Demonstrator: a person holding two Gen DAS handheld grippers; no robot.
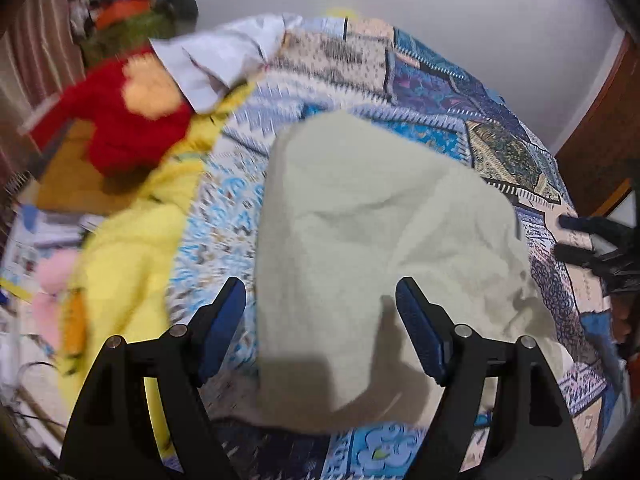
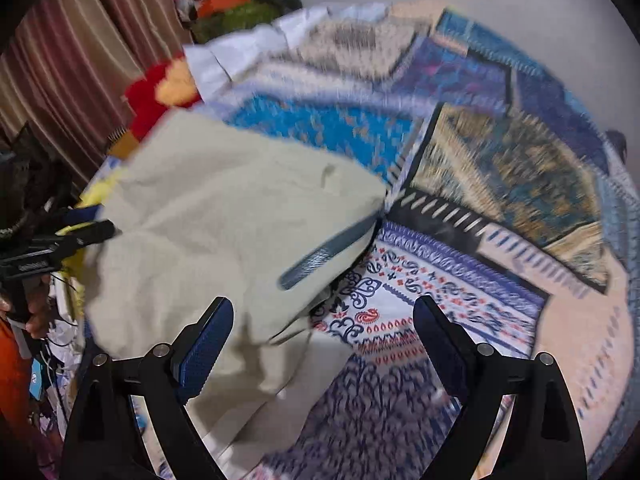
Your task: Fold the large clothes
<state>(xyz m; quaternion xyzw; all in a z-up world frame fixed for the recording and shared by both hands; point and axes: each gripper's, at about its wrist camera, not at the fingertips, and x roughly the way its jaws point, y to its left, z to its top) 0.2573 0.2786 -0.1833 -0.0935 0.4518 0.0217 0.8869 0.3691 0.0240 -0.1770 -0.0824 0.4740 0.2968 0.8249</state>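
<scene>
A pale green garment (image 1: 360, 240) is seen lying folded on a patterned bedspread (image 1: 460, 92). The left gripper (image 1: 320, 320) and right gripper (image 2: 324, 328) are held above it, jaws spread wide, nothing gripped.

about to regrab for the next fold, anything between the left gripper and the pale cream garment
Nothing visible: the open left gripper sits right over the pale cream fabric garment on the patterned blue bedspread, with bare cloth between its jaws.
</scene>
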